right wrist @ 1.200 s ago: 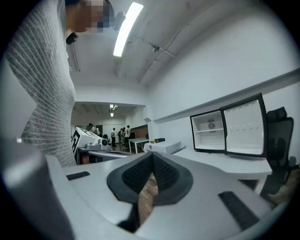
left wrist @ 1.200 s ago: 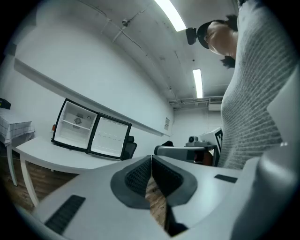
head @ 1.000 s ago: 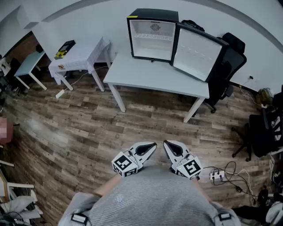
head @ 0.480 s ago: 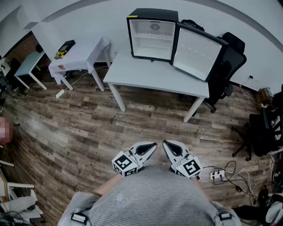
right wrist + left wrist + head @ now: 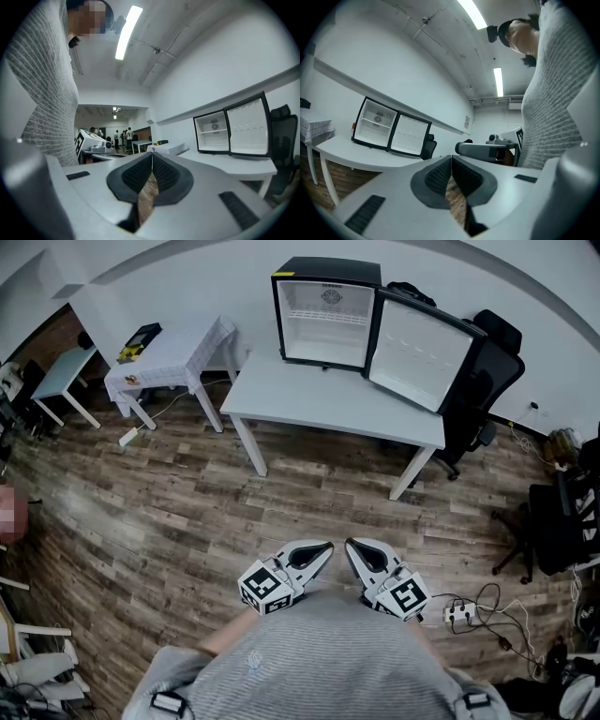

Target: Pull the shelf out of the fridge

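Though in view, shelf (image 5: 325, 321) indistinct.

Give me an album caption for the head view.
Open fridge on white table; left gripper and right gripper shut, well short of it.

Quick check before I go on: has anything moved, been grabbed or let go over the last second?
Nothing has visibly changed. The left gripper and right gripper are side by side in front of the person's body, jaws shut and empty, well short of the fridge. Its door is open, and the shelf is inside it as before.
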### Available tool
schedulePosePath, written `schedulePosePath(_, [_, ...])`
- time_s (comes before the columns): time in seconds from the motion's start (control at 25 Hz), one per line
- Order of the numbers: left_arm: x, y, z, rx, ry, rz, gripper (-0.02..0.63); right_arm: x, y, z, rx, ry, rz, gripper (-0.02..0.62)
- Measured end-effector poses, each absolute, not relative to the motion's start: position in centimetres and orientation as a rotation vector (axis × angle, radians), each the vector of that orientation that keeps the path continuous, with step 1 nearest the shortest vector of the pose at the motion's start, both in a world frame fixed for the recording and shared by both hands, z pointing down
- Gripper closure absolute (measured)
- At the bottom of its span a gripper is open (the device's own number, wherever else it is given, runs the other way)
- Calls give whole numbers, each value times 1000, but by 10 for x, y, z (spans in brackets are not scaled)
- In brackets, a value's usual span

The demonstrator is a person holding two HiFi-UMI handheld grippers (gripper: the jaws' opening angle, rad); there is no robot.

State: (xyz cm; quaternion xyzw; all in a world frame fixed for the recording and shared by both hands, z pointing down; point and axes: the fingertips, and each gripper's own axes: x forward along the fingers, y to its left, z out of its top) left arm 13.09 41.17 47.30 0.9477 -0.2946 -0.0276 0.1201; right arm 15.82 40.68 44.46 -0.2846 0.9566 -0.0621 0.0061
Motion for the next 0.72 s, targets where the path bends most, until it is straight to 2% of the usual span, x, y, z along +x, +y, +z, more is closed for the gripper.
schedulePosePath(0.72, [147, 403, 478, 2751, -843, -59, 594, 172, 400, 449, -897, 2992, -215, 581])
